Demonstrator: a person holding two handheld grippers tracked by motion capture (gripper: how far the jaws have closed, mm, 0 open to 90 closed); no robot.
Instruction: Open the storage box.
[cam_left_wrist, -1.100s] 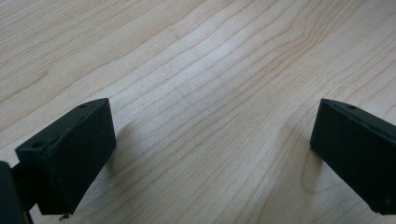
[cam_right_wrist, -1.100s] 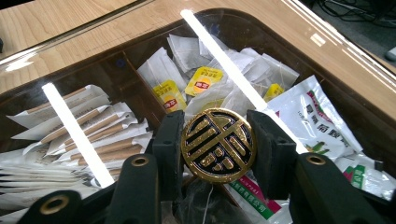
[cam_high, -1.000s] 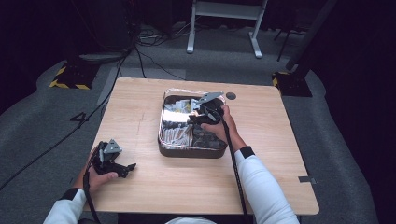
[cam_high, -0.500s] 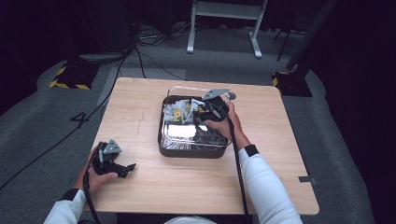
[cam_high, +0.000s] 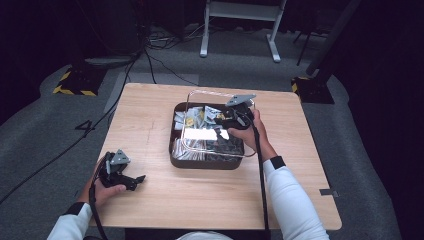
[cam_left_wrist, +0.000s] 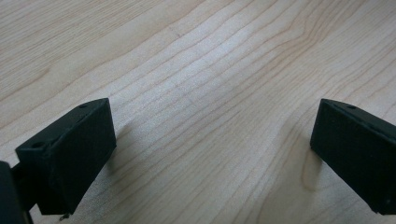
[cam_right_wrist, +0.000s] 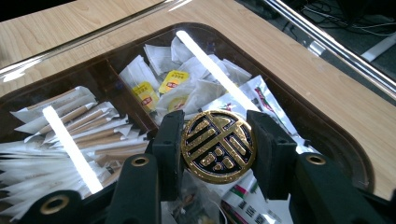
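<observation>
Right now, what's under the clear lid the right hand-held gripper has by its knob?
Under the clear lid, the dark box holds yellow-tagged tea bags, wrapped sticks and white packets. The gold knob and glare hide some contents.

We see white sleeves (cam_high: 292, 200) with black cuffs at the lower edge of the frame. Both black tongs, left (cam_high: 137, 179) and right (cam_right_wrist: 218, 147), carry grey three-cornered plates and trail black cables; brass-ringed screw holes dot the right one.
</observation>
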